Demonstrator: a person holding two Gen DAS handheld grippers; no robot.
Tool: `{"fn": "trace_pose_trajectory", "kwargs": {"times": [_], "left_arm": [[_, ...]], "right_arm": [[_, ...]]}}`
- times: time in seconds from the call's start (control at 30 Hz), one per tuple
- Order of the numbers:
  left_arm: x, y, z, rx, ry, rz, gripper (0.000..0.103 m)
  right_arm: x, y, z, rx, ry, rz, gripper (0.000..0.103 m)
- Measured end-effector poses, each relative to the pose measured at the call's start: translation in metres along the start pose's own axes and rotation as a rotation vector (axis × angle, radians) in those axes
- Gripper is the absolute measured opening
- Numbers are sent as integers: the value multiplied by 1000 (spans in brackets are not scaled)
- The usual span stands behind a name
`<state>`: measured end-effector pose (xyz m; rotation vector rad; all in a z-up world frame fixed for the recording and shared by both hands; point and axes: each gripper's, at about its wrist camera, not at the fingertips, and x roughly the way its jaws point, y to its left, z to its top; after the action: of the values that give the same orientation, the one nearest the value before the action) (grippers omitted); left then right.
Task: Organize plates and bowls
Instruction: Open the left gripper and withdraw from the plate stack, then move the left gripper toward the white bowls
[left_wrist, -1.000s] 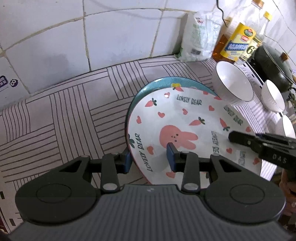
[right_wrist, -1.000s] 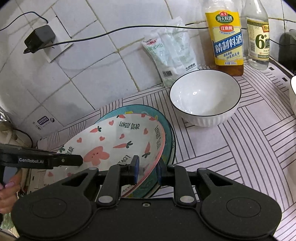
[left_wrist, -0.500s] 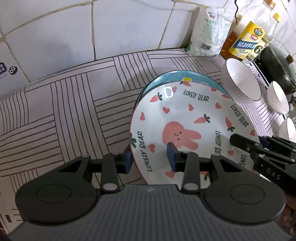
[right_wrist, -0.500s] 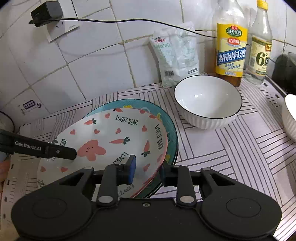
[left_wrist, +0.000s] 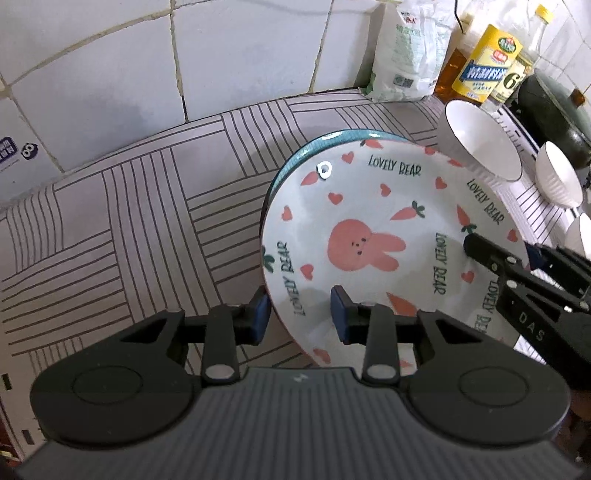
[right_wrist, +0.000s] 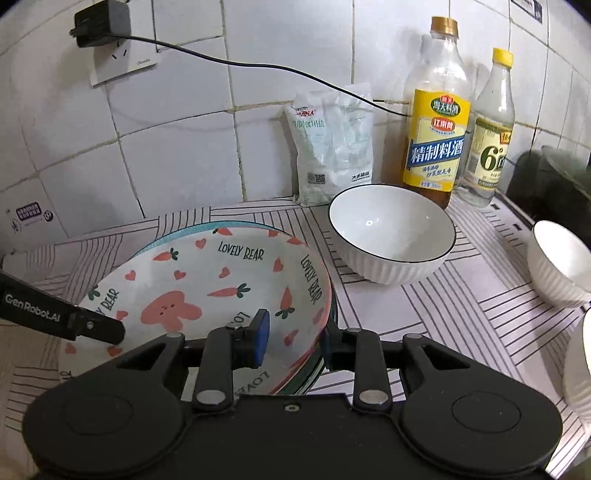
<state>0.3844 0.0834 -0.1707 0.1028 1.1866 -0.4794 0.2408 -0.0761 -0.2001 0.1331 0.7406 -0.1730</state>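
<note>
The rabbit plate (left_wrist: 388, 229) (white, with carrots, hearts and the words "LOVELY BEAR") is sitting on top of a teal-rimmed plate (left_wrist: 295, 157) on the striped desk (left_wrist: 147, 221), and both grippers are straddling its rim from opposite sides. The left gripper (left_wrist: 300, 314) is reaching over the near edge with its jaws parted, one blue pad outside the rim and the other over the plate's face, neither appearing to press on it. The right gripper (right_wrist: 293, 334) is doing likewise at the opposite edge, jaws spread wider than the rim; whether its outer pad is touching the plates is hard to tell, since the rim is hiding it. Just beside the stack a large white bowl (right_wrist: 391, 232) is standing upright, with a smaller white bowl (right_wrist: 561, 262) further right. Behind them, against the tiled wall, a white bag (right_wrist: 332, 147) and two bottles (right_wrist: 437, 122) are standing.
</note>
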Motion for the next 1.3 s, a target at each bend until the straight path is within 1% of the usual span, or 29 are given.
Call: {"fn": "trace_pose_trajectory", "kwargs": {"times": [0.13,0.2,0.33,0.43,0.53,0.67,0.7,0.73,0.8,0.83,0.87,0.93,1.0,1.17,1.3], "left_arm": [[-2,-3,-5,-13,20,6,27],[-4,-4,-7,-22,24,3,25],[-13,-9,-11,-16,14,18,24],[-24,-12,-12,-23,13,25,24],[-38,-17,-14,-25,22,47,24],[-61,-26,-17,-34,16,35,24],[-68,-29,-17,-29,11,39,26],[-75,-34,-18,-20,5,47,28],[-88,-44,-18,-6,-5,63,31],[-94,-49,-18,-2,-11,67,35],[-101,-54,-17,-1,-16,67,36],[-111,-63,-17,-7,-27,67,42],[-119,-74,-18,-17,-37,82,44],[-129,-116,-24,-9,-37,131,53],[-132,-153,-24,-15,-40,137,61]], "right_arm": [[-3,1,-3,-20,1,-20,33],[-1,2,-7,-26,30,-41,33],[-6,-4,-12,18,28,2,32],[-15,-5,-9,-6,28,9,32],[-29,-11,-1,-10,34,45,32],[-55,-15,11,-72,45,60,33],[-62,-17,14,-80,47,62,36],[-70,-20,17,-87,46,66,42],[-85,-25,22,-105,51,84,47],[-91,-28,23,-117,52,92,48],[-99,-32,25,-131,49,101,49],[-111,-41,27,-153,42,129,59],[-120,-52,28,-174,34,151,64],[-140,-86,26,-252,21,176,68],[-154,-120,26,-286,9,188,73]]}}
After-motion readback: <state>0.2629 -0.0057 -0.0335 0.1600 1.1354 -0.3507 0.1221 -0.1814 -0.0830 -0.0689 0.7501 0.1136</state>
